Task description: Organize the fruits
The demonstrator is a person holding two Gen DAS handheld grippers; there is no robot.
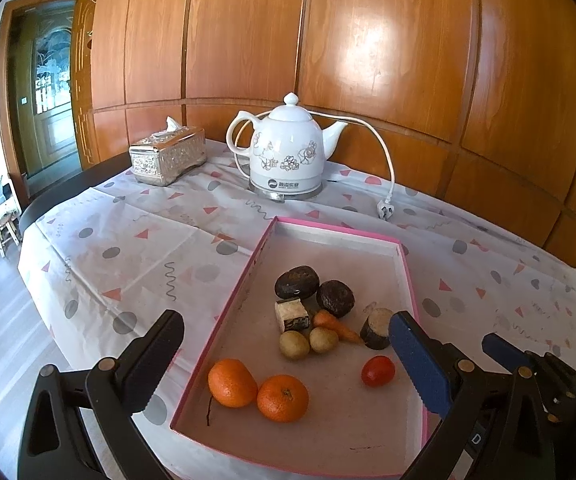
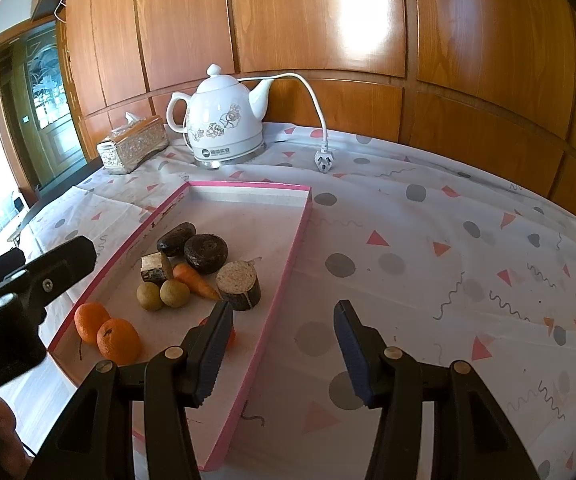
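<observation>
A pink-rimmed tray (image 1: 336,230) (image 2: 248,185) lies on the patterned tablecloth. It holds two mandarins (image 1: 232,382) (image 2: 118,340), a red tomato (image 1: 377,371), two small yellow-green fruits (image 1: 294,345) (image 2: 174,293), a carrot (image 1: 334,326) (image 2: 196,280), two dark brown fruits (image 1: 297,282) (image 2: 206,253), a cube block (image 1: 291,314) and a log piece (image 1: 376,328) (image 2: 238,285). My left gripper (image 1: 286,316) hangs wide open over the tray's near end, holding nothing. My right gripper (image 2: 283,304) is open and empty, straddling the tray's right rim. Its left finger hides most of the tomato.
A white flowered kettle (image 1: 286,152) (image 2: 226,120) stands at the back, its cord and plug (image 1: 384,210) (image 2: 323,162) lying on the cloth. A silver tissue box (image 1: 167,156) sits left of it. A wood-panelled wall backs the table, whose edge drops off at the left.
</observation>
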